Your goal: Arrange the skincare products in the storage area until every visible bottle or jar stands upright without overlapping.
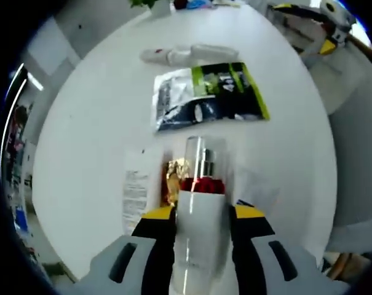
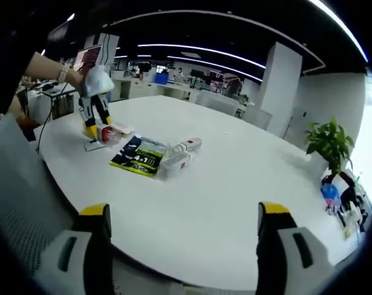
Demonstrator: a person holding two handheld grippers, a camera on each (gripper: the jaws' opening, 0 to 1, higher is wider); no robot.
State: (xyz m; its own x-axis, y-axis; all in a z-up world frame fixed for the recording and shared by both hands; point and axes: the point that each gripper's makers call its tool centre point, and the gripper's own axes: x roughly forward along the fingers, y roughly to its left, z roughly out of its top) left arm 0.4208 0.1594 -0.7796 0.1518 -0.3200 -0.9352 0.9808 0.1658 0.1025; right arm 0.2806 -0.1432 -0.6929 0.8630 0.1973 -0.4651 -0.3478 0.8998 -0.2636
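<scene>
Gripping a white pump bottle (image 1: 200, 227) with a red collar, the left gripper (image 1: 201, 236) holds it over the white table (image 1: 93, 123); a sachet (image 1: 210, 98) lies at 12 o'clock. The right gripper (image 2: 179, 227) hangs spread, holding nothing.

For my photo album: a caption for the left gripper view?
Left gripper clamps a white bottle over a round white table.

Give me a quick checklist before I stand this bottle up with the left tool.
1. Left tool shut on the bottle: ok.
2. Bottle upright: not ok, it lies along the jaws.
3. Bare table to set it on: ok.
4. Green sachet and white tube out of the way: ok, both lie farther off.
5. Right tool free: ok, open over the table edge.
6. Cap tight: cannot tell.
</scene>
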